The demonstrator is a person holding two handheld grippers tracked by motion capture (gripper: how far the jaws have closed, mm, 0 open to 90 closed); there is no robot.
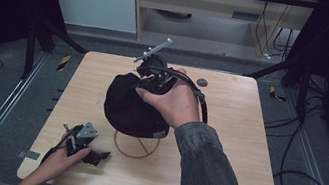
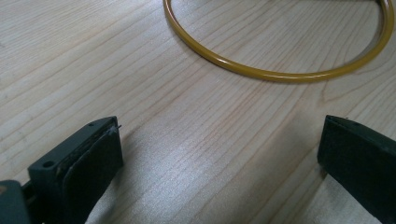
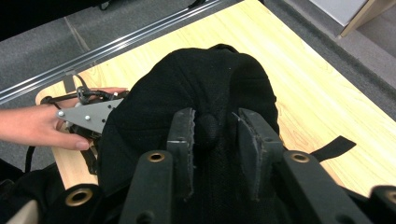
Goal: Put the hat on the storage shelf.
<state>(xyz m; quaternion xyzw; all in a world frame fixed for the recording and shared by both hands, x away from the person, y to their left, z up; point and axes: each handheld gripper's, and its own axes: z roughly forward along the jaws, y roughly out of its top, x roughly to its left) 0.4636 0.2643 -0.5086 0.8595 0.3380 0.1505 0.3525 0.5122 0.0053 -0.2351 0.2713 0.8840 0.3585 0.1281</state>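
Pale wood, the table, runs across all our views. At the near left corner in the high view we see the left gripper resting on the table in the person's left hand, with a grey plate on top; its jaws are too small and dark there for us to judge. In the left gripper view those jaws stand wide apart with nothing between them, just bare wood. Beyond them lies a yellow ring, its far side cut off by the top edge of that view.

Moving right in the high view, the ring sits just in front of a black cap at the middle of the table, and the cap hides the ring's far arc. We cannot make out what holds the cap up. A strap end sticks out from it on one side.

On top of the cap we find the right gripper, held in the right hand, whose fingers cover most of it. In the right gripper view its jaws are nearly together, pinching the small button at the cap's crown. Further right, a small dark disc lies on the table near the far edge; we cannot tell what it is.
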